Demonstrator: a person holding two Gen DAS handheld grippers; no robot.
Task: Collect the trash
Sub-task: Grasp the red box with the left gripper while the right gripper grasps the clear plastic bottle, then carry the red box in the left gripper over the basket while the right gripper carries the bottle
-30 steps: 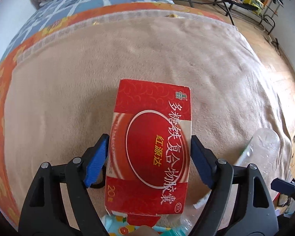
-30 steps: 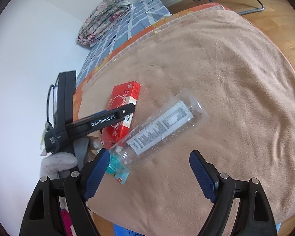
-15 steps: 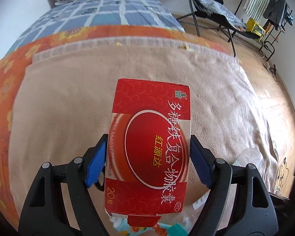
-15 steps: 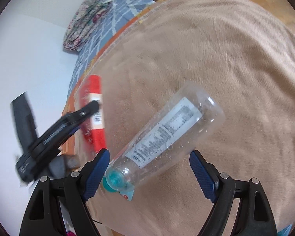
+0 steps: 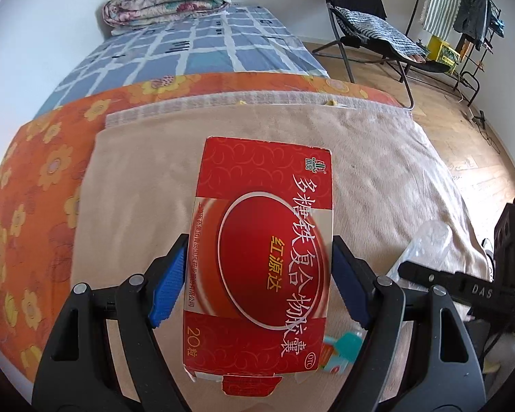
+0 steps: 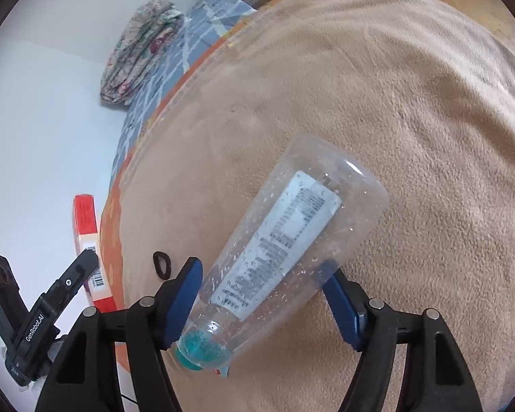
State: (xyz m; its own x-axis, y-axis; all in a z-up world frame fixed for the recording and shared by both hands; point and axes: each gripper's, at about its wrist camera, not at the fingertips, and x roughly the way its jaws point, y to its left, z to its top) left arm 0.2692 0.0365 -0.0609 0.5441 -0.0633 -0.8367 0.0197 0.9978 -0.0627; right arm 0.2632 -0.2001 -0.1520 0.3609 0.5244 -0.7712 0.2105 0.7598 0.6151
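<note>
The red box (image 5: pixel 262 257) fills the lower middle of the left wrist view. It is a flat carton, glossy red with a darker red oval ringed in white, white and yellow printed characters running along its length, and an open flap at its near end. The left gripper (image 5: pixel 257 281) holds it by its two long edges: both blue pads (image 5: pixel 168 286) press flat against the sides, jaws set wide to the carton's width. The box is lifted clear of the tan blanket (image 5: pixel 377 178), its far end reaching toward the frame's centre.

In the right wrist view, the clear plastic bottle (image 6: pixel 285 257) lies on its side on the same blanket, running from lower left to the centre right of the frame. It is transparent, beaded with droplets inside, wears a white label with dark print, and ends in a teal cap (image 6: pixel 197 352) at the bottom left. The right gripper (image 6: pixel 261 304) straddles the bottle's neck end; its jaws are closing, with the bottle between them. The left-hand pad touches or nearly touches the bottle; the right-hand pad is seen through the plastic, and firm contact cannot be told. A small black loop (image 6: pixel 162 265) lies on the blanket just left of the gripper. The red box also shows edge-on at the lower left of this view.
</note>
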